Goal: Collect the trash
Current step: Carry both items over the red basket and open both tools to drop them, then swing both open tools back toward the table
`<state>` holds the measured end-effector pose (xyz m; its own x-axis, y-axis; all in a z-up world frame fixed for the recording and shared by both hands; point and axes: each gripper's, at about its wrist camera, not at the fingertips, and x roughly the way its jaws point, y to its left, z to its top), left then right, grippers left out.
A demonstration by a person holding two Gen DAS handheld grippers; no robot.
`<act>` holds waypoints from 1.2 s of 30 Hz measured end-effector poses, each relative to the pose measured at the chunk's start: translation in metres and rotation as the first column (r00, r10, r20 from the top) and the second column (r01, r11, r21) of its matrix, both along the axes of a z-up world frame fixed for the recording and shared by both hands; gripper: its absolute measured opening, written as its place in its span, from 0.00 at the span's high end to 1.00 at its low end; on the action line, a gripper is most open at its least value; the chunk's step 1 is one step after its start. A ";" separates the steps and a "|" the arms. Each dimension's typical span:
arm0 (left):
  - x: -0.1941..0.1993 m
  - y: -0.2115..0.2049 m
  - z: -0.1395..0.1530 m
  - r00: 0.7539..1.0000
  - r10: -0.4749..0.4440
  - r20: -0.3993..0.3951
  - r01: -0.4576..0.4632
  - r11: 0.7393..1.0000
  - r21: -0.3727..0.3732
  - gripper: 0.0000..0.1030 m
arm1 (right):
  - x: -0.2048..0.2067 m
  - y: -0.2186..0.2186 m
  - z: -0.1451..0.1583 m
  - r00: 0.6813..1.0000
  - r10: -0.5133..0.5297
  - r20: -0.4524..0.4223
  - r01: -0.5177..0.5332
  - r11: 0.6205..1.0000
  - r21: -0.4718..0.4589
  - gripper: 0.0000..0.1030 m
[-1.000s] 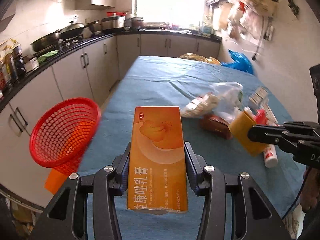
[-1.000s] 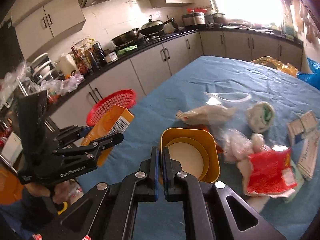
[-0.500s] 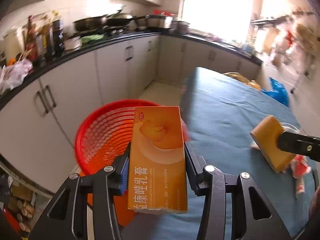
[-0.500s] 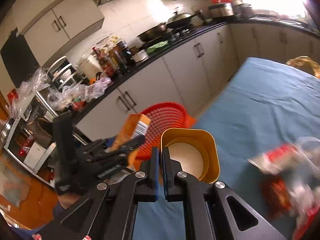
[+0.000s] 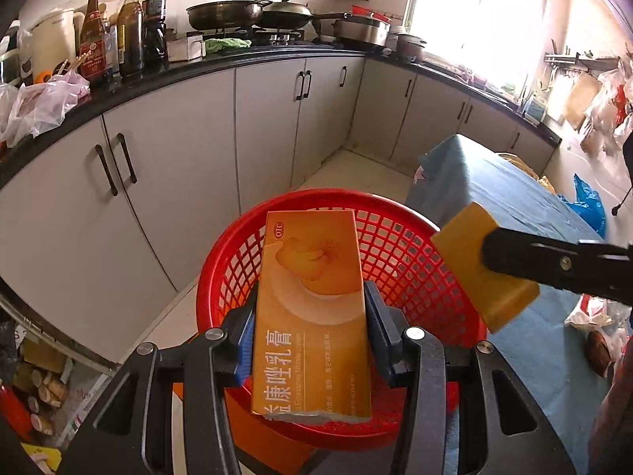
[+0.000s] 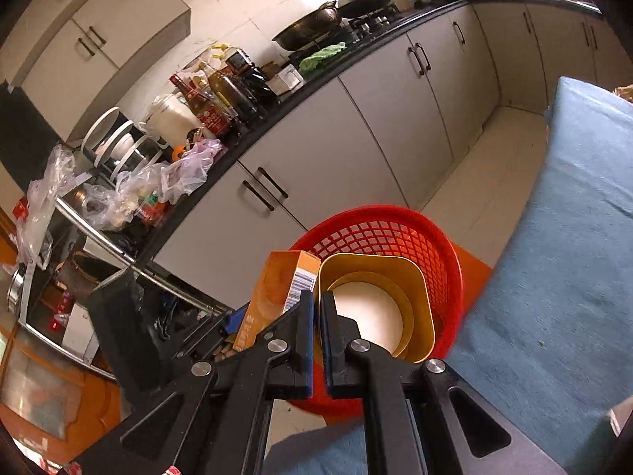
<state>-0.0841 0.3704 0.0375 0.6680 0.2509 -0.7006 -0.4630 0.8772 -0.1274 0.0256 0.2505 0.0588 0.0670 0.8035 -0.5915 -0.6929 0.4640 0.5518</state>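
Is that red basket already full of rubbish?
No. Through the red basket only its mesh wall shows; the orange box and the yellow cup are held above it, not inside.

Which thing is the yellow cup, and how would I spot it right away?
Find the big red basket on the floor between the blue table and the grey cupboards. Just above its rim, the right gripper pinches the yellow cup by its wall. Unlike the flat orange box beside it, it is hollow, with a pale inside.

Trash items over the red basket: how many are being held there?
2: orange carton in the left hand-held gripper; yellow cup in the right hand-held gripper, both above the red basket.
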 end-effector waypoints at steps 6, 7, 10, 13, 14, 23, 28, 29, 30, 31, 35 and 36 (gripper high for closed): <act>-0.003 -0.005 0.003 1.000 -0.009 0.013 0.009 1.000 0.014 0.40 | -0.003 -0.019 0.011 0.999 -0.025 0.037 0.025 1.000 0.013 0.83; -0.004 -0.007 0.005 1.000 -0.010 0.017 0.010 1.000 0.016 0.40 | -0.005 -0.023 0.014 0.999 -0.030 0.044 0.030 0.999 0.017 0.83; -0.011 -0.018 0.012 0.999 -0.032 0.039 0.031 0.999 0.012 0.40 | -0.018 -0.049 0.026 0.994 -0.064 0.093 0.063 0.998 0.019 0.83; -0.021 -0.039 0.020 0.996 -0.059 0.072 0.058 0.998 0.010 0.33 | -0.034 -0.081 0.033 0.988 -0.093 0.126 0.090 0.995 0.032 0.77; -0.024 -0.048 0.022 0.994 -0.075 0.081 0.074 0.997 0.011 0.33 | -0.041 -0.095 0.035 0.985 -0.109 0.132 0.105 0.994 0.038 0.75; -0.031 -0.140 0.024 0.962 -0.261 0.084 0.261 0.965 0.014 0.32 | -0.078 -0.210 0.028 0.961 -0.235 0.148 0.228 0.972 0.063 0.75; -0.022 -0.195 0.020 0.925 -0.377 0.049 0.376 0.926 0.033 0.32 | -0.086 -0.292 0.018 0.925 -0.366 0.100 0.359 0.929 0.084 0.75; -0.020 -0.206 0.020 0.916 -0.398 0.044 0.397 0.917 0.035 0.32 | -0.088 -0.313 0.016 0.909 -0.408 0.086 0.401 0.912 0.087 0.75; -0.019 -0.217 0.019 0.907 -0.418 0.041 0.417 0.908 0.035 0.32 | -0.088 -0.332 0.014 0.892 -0.446 0.072 0.439 0.894 0.088 0.75; -0.017 -0.228 0.018 0.896 -0.442 0.036 0.441 0.897 0.036 0.32 | -0.090 -0.346 0.012 0.878 -0.475 0.060 0.469 0.879 0.088 0.75; -0.013 -0.268 0.015 0.849 -0.528 0.016 0.527 0.849 0.050 0.32 | -0.090 -0.411 0.001 0.775 -0.631 0.020 0.629 0.775 0.053 0.70; -0.013 -0.275 0.014 0.838 -0.545 0.013 0.544 0.838 0.049 0.32 | -0.087 -0.428 -0.005 0.745 -0.667 -0.005 0.666 0.745 0.036 0.67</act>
